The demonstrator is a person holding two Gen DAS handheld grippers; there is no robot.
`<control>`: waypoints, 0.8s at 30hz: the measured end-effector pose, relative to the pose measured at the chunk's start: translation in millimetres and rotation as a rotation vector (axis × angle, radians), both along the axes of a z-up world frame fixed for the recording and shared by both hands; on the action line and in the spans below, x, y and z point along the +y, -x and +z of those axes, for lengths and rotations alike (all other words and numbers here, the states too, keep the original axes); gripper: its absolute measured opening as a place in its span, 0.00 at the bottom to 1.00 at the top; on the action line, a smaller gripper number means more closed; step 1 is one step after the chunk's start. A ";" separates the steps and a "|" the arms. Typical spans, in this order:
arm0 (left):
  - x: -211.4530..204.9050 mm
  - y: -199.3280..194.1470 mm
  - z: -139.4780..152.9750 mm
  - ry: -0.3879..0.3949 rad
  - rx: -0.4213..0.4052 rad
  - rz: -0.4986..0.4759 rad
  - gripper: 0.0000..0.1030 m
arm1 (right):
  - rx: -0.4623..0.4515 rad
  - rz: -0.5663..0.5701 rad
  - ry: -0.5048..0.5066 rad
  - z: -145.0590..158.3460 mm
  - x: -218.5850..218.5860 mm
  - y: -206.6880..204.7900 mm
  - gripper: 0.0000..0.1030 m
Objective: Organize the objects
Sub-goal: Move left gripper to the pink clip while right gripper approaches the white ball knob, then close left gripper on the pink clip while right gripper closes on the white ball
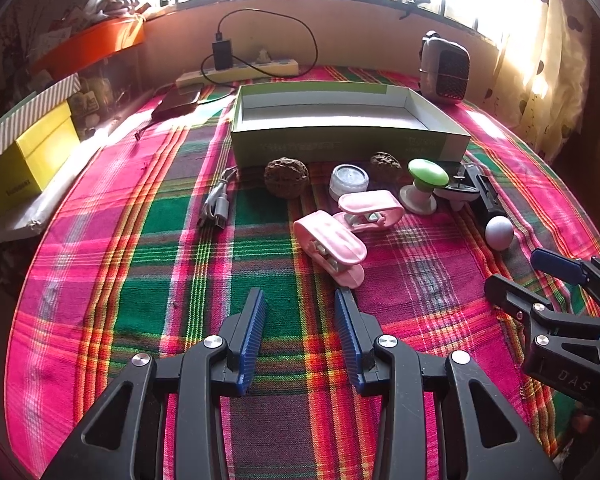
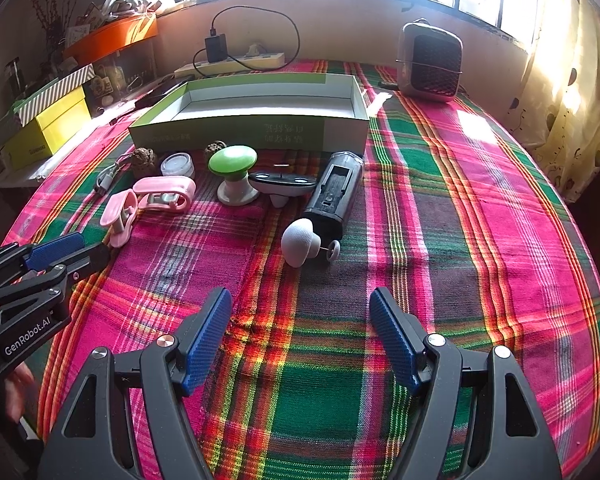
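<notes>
A: How far along is the tidying?

B: Hardly begun, I'd say. The green box [image 1: 348,136] at the back of the tabletop [image 1: 148,264] looks empty inside, as far as both views show.

A: And the things to sort?

B: All loose on the cloth, in a row just in front of the box: two brown walnuts [image 1: 286,177], a small clear jar [image 1: 348,180], a grey cable [image 1: 217,204], two pink clips [image 1: 332,246] lying close together, a green knob [image 2: 233,174], a black-and-white gadget [image 2: 282,184], a black device [image 2: 334,196] and a grey ball-headed piece [image 2: 300,240].

A: Are the tools holding anything?

B: No. The left tool [image 1: 300,300] has its jaws apart with nothing between them, just short of the nearer pink clip. The right tool [image 2: 300,300] is spread wide, also holding nothing, with the grey ball-headed piece ahead of it.

A: So what's left?

B: Everything, seemingly: each item likely goes into the box.
</notes>
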State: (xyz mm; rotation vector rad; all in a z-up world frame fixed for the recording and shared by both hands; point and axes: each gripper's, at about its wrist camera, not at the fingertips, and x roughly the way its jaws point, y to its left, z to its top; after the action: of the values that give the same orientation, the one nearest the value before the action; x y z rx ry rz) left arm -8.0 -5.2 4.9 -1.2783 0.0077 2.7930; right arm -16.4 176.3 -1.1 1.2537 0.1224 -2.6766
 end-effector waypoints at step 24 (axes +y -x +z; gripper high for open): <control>-4.6 25.2 11.3 -0.053 -0.014 0.026 0.35 | -0.025 -0.080 0.011 3.2 17.8 33.4 0.60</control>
State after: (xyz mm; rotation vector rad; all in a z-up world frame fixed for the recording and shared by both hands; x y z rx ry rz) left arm -33.1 -9.8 16.2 -1.2951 -0.0836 2.7863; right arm -49.8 194.1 2.1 1.3152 0.0551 -2.7239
